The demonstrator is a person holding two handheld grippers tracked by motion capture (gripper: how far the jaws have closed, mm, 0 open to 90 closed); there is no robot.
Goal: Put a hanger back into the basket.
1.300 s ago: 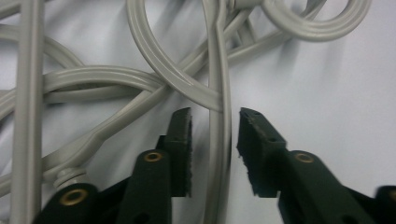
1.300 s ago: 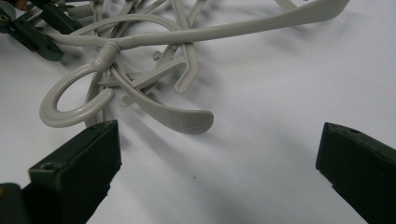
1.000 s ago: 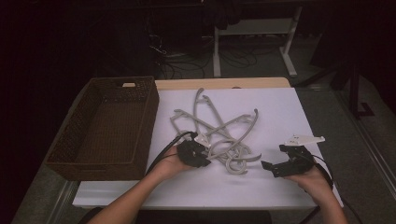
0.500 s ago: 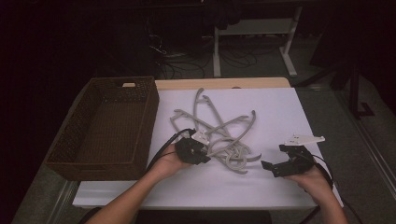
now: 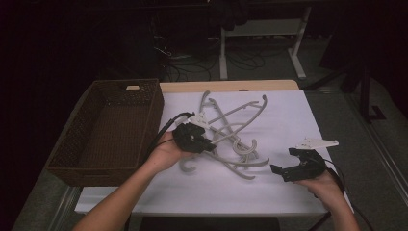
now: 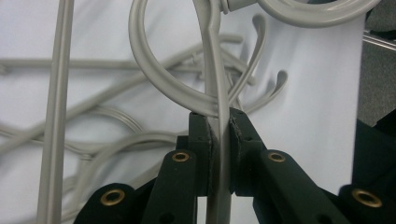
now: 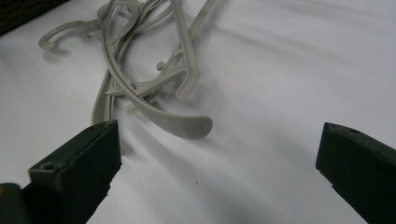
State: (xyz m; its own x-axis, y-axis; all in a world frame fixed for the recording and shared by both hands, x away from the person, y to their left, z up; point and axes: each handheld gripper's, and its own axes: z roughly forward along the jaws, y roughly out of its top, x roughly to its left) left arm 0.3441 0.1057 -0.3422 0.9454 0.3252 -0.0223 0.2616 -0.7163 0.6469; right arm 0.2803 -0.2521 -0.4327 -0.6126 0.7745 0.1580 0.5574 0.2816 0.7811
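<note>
Here a white-covered table (image 5: pixel 288 120) stands in a dark room with cables (image 5: pixel 240 60).

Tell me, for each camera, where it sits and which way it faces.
High view: fixed above the person's side, facing forward and down on the table; both forearms, left gripper, right gripper.
Left gripper view: rides the left gripper, looking along its fingers shut on a hanger.
Right gripper view: rides the right gripper, looking between its open fingers at the hangers.
All three share the grey hanger pile on white cloth.
</note>
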